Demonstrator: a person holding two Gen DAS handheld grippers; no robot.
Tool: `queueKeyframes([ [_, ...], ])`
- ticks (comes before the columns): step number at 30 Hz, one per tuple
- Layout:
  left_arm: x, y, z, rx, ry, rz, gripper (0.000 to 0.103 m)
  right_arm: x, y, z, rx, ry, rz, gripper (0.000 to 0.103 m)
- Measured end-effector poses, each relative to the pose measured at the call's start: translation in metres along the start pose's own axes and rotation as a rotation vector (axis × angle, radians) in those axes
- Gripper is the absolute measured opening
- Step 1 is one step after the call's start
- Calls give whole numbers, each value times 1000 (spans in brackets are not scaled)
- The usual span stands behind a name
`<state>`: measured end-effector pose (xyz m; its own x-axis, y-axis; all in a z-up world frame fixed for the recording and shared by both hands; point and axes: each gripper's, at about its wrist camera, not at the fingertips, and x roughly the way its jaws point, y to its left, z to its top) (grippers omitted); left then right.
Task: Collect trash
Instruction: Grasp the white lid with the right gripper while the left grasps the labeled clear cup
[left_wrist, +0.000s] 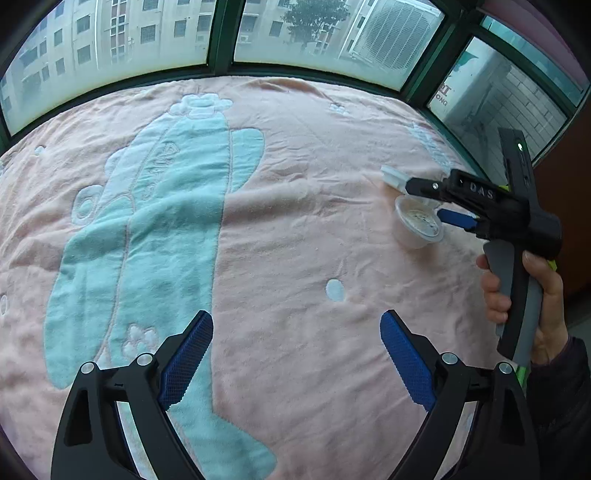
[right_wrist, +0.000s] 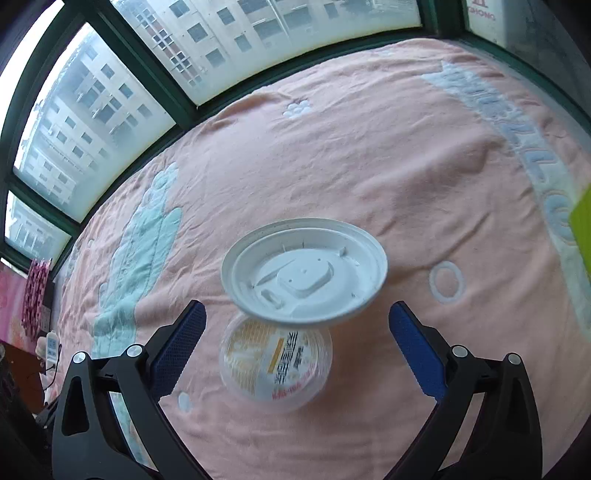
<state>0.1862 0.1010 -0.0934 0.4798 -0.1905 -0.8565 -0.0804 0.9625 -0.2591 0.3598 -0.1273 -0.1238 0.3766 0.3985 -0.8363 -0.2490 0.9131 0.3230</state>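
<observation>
Left hand-held gripper (left_wrist: 295, 354): jaws spread wide, nothing between them, hovering above the pink blanket (left_wrist: 295, 221) on the bed. The trash lies well off to its right and ahead; this gripper is the farther of the two.

Right hand-held gripper (right_wrist: 297, 343): jaws spread, nothing pinched. The clear plastic cup (right_wrist: 275, 363) lies on its side directly ahead, between the lines of the two fingers and just beyond the tips. Printed label faces up. Its long axis seems to run roughly forward, along the gripper's own line, so closing would likely squeeze it across its round wall. That is a judgement; the lens bends things.

White lid (right_wrist: 304, 275): just beyond the cup, tilted, its near edge overlapping the cup's far end. Whether it touches or merely leans over the cup, cannot tell.

From the left wrist view, the right hand-held gripper (left_wrist: 424, 201) sits right over the cup (left_wrist: 419, 223), one finger above and one beside it; the lid (left_wrist: 393, 177) shows only as a white sliver past the upper finger.

Hidden: the cup's far end under the lid; any contents unreadable. A yellow-green edge (right_wrist: 581, 229) at far right is cut off, unidentified.
</observation>
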Motion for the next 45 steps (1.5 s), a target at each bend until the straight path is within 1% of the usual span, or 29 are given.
queueKeyframes([
  [4, 8, 0, 2, 4, 14, 1, 89, 9, -2, 6, 1, 13, 7, 98],
  [9, 15, -3, 4, 13, 23, -5, 89, 14, -6, 13, 18, 3, 19, 98],
  [13, 18, -9, 5, 29, 25, -5, 89, 21, -5, 15, 2, 14, 0, 98],
  [14, 19, -12, 6, 37, 25, -6, 89, 20, -4, 15, -7, 2, -8, 96],
  [16, 20, -16, 7, 54, 23, -4, 89, 19, -2, 14, -19, -2, 0, 88],
  [18, 21, -21, 10, 70, 20, -4, 89, 14, -1, 14, -23, -18, -8, 88],
  [22, 26, -34, 17, 107, 7, -10, 89, -1, -6, 10, -13, -43, 6, 87],
  [25, 32, -49, 23, 151, 4, -31, 89, -16, -10, 6, -5, -59, 4, 87],
  [27, 38, -63, 27, 199, -6, -26, 89, -31, -13, 2, -5, -72, -1, 87],
  [31, 52, -85, 38, 247, -11, -42, 89, -61, -19, -8, 2, -102, -10, 87],
  [34, 63, -102, 46, 292, -9, -60, 89, -84, -24, -18, 8, -125, -23, 87],
  [35, 68, -108, 48, 308, -6, -56, 89, -91, -26, -22, 11, -132, -27, 87],
  [37, 75, -118, 50, 334, 5, -78, 89, -103, -31, -29, 23, -142, -28, 87],
  [39, 83, -130, 54, 362, 2, -62, 89, -116, -36, -37, 35, -149, -29, 87],
  [41, 88, -138, 58, 380, 1, -73, 89, -128, -39, -45, 40, -157, -36, 87],
  [42, 91, -140, 59, 386, 1, -66, 89, -133, -40, -48, 44, -160, -36, 87],
  [45, 103, -148, 63, 409, 18, -74, 89, -151, -43, -59, 52, -173, -37, 87],
])
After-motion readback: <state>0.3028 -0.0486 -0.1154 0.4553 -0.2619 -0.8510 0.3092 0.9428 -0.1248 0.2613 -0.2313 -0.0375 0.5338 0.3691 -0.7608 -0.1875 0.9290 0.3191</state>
